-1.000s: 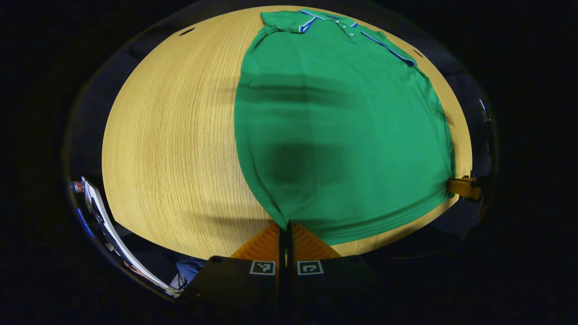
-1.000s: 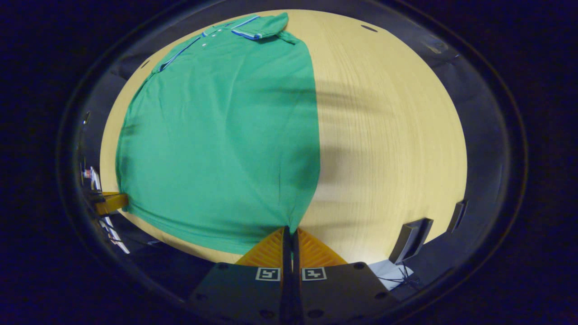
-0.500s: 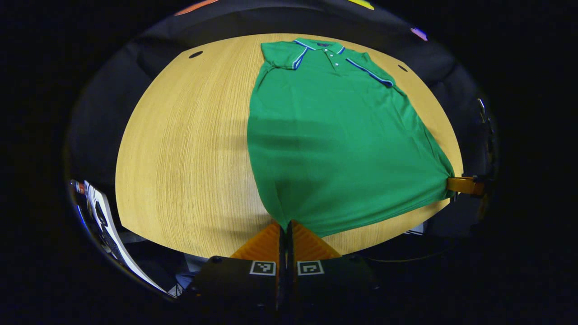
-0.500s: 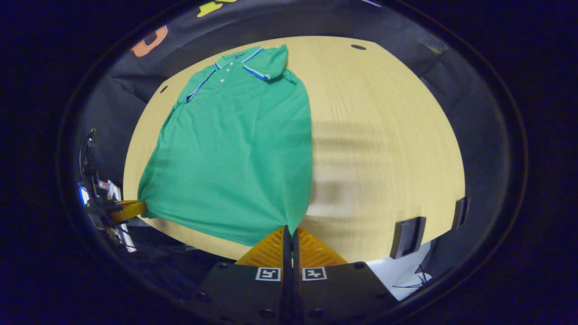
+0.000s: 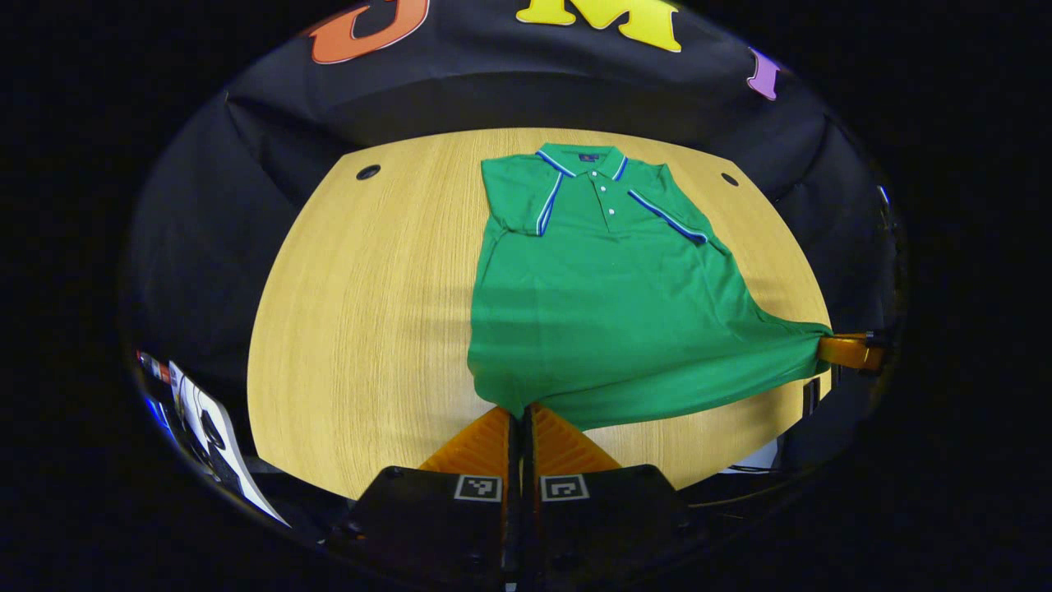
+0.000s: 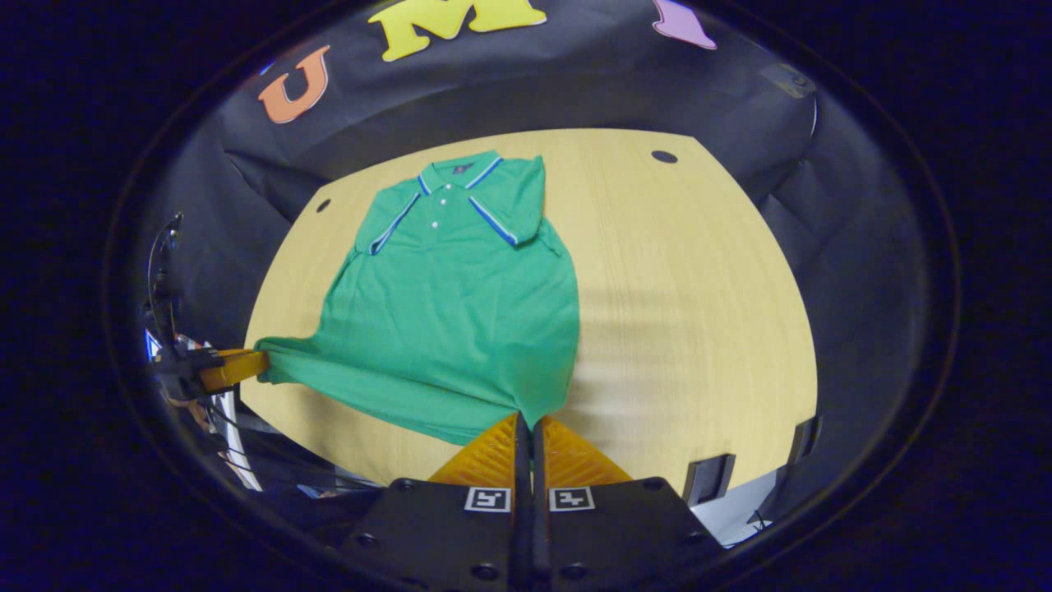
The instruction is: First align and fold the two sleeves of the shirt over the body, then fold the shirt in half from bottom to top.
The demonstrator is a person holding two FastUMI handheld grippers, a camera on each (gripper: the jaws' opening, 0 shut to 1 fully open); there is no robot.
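We hold the green shirt [image 5: 608,312] by its two bottom corners. It lies on the tabletop [image 5: 362,329], with the collar [image 5: 590,162] at the far end and the hem [image 5: 657,407] near us. The hem is off the wood and pulled tight between our two hands.

Our left tongs [image 5: 518,415] are pinched together on the near left corner. Our right tongs [image 6: 528,421] are pinched together on the near right corner. In the left gripper view we can see the right tongs off to the side [image 5: 846,352], with the cloth stretched out to them.

Both sleeves are already folded in over the body. The left sleeve [image 5: 518,197] and the right sleeve [image 6: 518,197] lie flat by the collar, and their striped edges show. So we think the sleeve step is done, and now we are on the last step, the fold from bottom to top.

Next we should carry both corners up and away from us, side by side, toward the collar. We should keep the hem straight and tight so that it does not sag. Then we lay the corners down by the shoulders and let go.
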